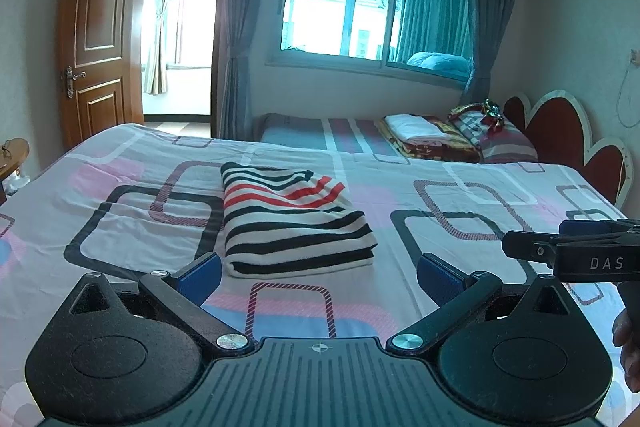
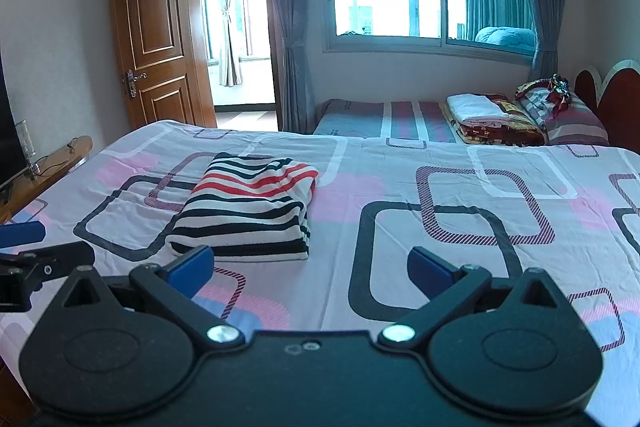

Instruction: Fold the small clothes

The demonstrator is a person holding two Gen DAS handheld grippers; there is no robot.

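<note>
A striped garment (image 1: 292,219), white with black and red stripes, lies folded in a neat rectangle on the patterned bedsheet (image 1: 120,211). It also shows in the right wrist view (image 2: 248,207). My left gripper (image 1: 318,273) is open and empty, just in front of the garment's near edge. My right gripper (image 2: 310,267) is open and empty, a little to the right of the garment's near edge. The right gripper shows from the side at the right edge of the left wrist view (image 1: 568,247). The left gripper's finger shows at the left edge of the right wrist view (image 2: 24,233).
A second bed (image 1: 360,135) with folded blankets (image 1: 424,135) and a pillow (image 1: 504,139) stands behind, under the window. A red headboard (image 1: 560,139) is at the right. A wooden door (image 1: 96,39) stands open at the left. A side table (image 2: 52,163) is by the bed's left edge.
</note>
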